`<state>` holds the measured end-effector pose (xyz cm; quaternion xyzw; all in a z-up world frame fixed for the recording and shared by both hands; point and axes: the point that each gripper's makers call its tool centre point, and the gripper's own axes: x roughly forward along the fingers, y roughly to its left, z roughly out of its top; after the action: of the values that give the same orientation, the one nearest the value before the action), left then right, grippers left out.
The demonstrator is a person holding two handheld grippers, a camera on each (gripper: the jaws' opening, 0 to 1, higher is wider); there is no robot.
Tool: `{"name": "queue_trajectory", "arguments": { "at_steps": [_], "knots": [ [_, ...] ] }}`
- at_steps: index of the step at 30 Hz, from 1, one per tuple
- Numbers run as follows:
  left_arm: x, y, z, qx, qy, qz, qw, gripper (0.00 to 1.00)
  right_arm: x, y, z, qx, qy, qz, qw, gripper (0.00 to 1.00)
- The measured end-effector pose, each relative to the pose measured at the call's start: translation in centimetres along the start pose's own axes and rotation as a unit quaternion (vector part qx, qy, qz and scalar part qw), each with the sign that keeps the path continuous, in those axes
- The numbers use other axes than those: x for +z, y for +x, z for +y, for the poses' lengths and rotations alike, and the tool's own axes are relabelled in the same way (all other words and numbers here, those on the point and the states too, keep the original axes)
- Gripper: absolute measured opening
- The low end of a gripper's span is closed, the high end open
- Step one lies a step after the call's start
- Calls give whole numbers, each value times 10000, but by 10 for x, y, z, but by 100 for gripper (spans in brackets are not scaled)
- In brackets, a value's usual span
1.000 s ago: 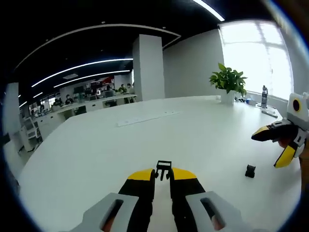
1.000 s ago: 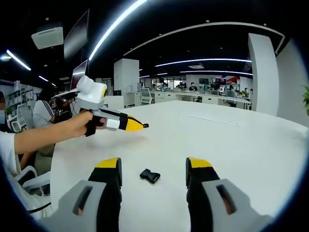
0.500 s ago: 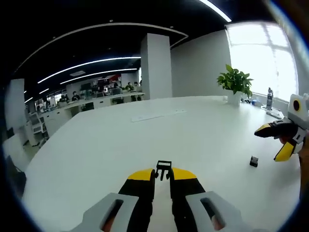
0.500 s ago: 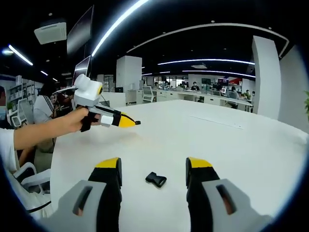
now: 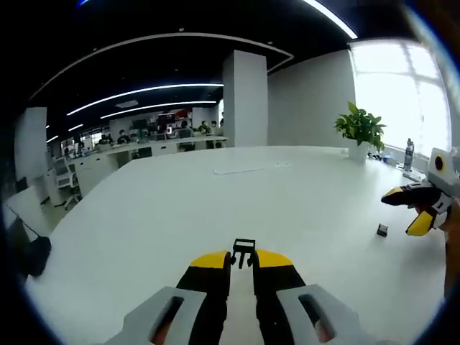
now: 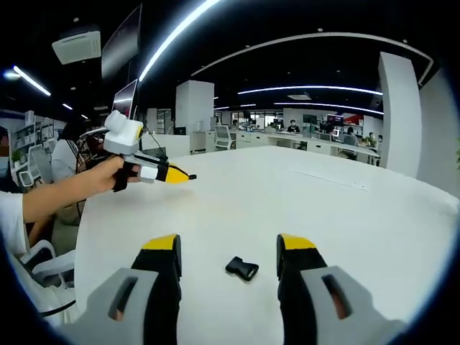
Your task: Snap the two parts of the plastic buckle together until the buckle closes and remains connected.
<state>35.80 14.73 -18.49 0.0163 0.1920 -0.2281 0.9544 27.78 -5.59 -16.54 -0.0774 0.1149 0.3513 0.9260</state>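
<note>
Pinching the black pronged plastic buckle half (image 5: 244,252), left tongs (image 5: 241,260) wait; spread right tongs (image 6: 228,250) should straddle the black socket half (image 6: 242,269) squarely on the white bench (image 6: 345,223).

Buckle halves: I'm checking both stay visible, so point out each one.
pronged buckle half (image 5: 244,250), left gripper view, on its black frame above the shut jaws.
loose buckle half (image 6: 242,269), right gripper view, on its body on the table.
</note>
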Motion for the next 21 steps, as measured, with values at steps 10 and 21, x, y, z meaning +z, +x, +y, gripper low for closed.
{"name": "queue_trajectory", "arguments": {
  "at_steps": [10, 21],
  "knots": [
    [-20, -23, 9, 23, -61, 29, 10000, 11, -3, 0, 2, 3, 31, -8, 10000, 54],
    [-34, -40, 5, 62, 51, 101, 9999, 11, -4, 1, 3, 8, 3, 37, 10000, 54]
  ]
}}
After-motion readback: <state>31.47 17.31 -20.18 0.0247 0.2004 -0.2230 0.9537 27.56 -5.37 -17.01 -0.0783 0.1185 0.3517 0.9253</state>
